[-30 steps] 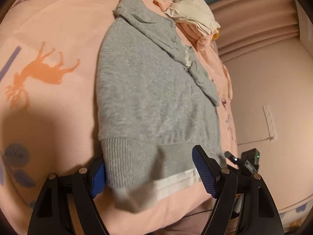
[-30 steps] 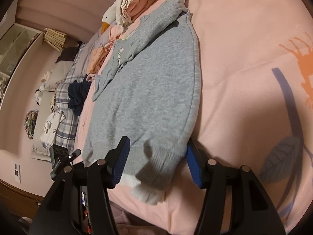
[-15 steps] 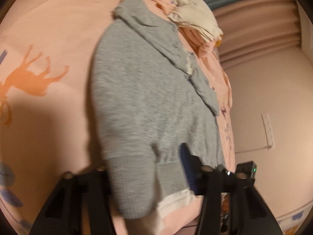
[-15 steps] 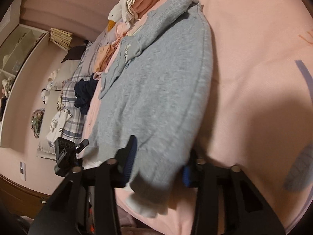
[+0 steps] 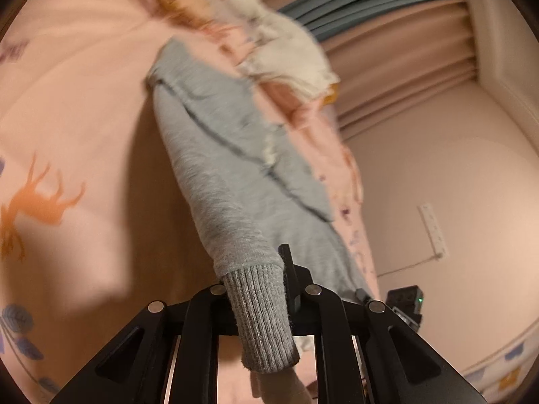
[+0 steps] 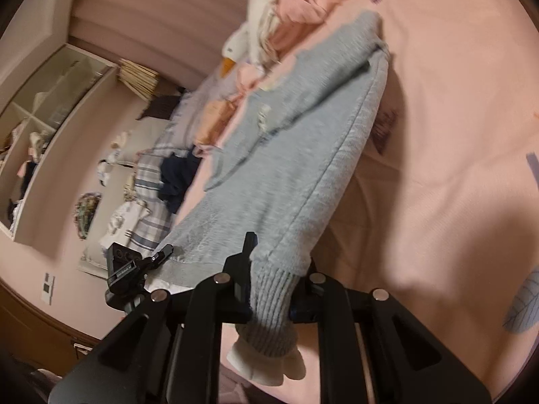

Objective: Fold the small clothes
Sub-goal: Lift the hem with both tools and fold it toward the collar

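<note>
Grey knit sweatshirt (image 5: 232,155) is spread on the pink bedsheet (image 5: 77,107), its collar end lying just beside the pile of clothes (image 5: 286,54) at the far end. Its ribbed hem (image 6: 273,299) is gripped at both near corners so that it can be raised evenly for a fold. The left gripper (image 5: 257,298) is clamped tight on one corner, the right gripper (image 6: 273,294) on the other, both jaws having just been closing on the fabric. A white underlayer (image 6: 266,367) is left hanging below the hem.
</note>
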{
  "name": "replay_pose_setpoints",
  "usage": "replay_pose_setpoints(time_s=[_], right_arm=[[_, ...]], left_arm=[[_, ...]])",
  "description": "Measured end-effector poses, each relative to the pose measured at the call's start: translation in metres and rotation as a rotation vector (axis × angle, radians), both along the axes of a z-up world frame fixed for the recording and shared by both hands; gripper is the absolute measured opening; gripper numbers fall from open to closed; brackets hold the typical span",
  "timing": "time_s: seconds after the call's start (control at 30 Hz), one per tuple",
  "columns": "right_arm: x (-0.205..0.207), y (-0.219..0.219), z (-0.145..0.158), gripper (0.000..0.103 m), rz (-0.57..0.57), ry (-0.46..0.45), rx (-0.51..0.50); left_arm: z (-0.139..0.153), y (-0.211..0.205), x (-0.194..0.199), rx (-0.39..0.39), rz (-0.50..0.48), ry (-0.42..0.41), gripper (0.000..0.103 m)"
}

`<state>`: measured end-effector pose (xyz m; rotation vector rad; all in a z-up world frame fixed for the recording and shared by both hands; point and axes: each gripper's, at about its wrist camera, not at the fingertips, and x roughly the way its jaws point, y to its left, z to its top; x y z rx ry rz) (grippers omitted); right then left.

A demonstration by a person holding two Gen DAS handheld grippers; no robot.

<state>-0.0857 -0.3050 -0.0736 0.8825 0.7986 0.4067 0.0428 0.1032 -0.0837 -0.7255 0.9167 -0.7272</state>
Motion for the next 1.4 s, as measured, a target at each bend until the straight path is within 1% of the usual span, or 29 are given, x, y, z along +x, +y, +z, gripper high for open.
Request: replay_pose_setpoints(time_s=[0.13, 0.27, 0.37, 0.6, 0.7, 0.8, 0.9, 0.97, 1.03, 1.1, 1.13, 1.23, 1.3, 1.4], right_arm=[[-0.008, -0.003, 0.013, 0.014, -0.012, -0.043, 0.018], [-0.016, -0.006, 0.021, 0.014, -0.023, -0.067, 0.033], [-0.023, -0.006, 0.027, 0.014, -0.020, -0.079, 0.034], [-0.046, -0.012, 0.045, 0.014, -0.010, -0.088, 0.031], [-0.057, -0.010, 0.055, 0.014, 0.013, -0.095, 0.024], [-0.058, -0.009, 0.061, 0.014, 0.039, -0.101, 0.026], [-0.043, -0.009, 0.066, 0.015, 0.061, -0.113, 0.034], [-0.026, -0.012, 0.071, 0.015, 0.061, -0.125, 0.044], [-0.003, -0.017, 0.076, 0.015, 0.061, -0.136, 0.065], [0.017, -0.022, 0.081, 0.016, 0.049, -0.139, 0.070], [0.034, -0.026, 0.082, 0.016, 0.042, -0.133, 0.079], [0.067, -0.035, 0.083, 0.017, 0.019, -0.115, 0.080], [0.097, -0.041, 0.079, 0.017, 0.000, -0.083, 0.099], [0.130, -0.046, 0.069, 0.017, -0.018, -0.047, 0.105]], left_arm=[[0.021, -0.004, -0.009, -0.017, -0.028, -0.074, 0.009], [0.037, -0.007, -0.016, -0.022, -0.030, -0.114, 0.009], [0.045, -0.005, -0.022, -0.030, -0.039, -0.116, 0.008], [0.056, 0.008, -0.044, -0.003, -0.047, -0.099, 0.008], [0.059, 0.011, -0.052, 0.023, -0.045, -0.082, 0.009], [0.062, 0.008, -0.046, 0.050, -0.049, -0.064, 0.009], [0.068, 0.003, -0.030, 0.070, -0.056, -0.066, 0.009], [0.076, -0.001, -0.011, 0.077, -0.055, -0.072, 0.009], [0.081, -0.003, 0.007, 0.092, -0.040, -0.080, 0.009], [0.084, -0.003, 0.024, 0.083, -0.026, -0.080, 0.009], [0.085, -0.004, 0.035, 0.079, -0.021, -0.072, 0.009], [0.085, -0.007, 0.070, 0.081, -0.001, -0.055, 0.009], [0.081, -0.012, 0.097, 0.086, 0.014, -0.037, 0.009], [0.067, -0.017, 0.132, 0.092, 0.022, 0.008, 0.009]])
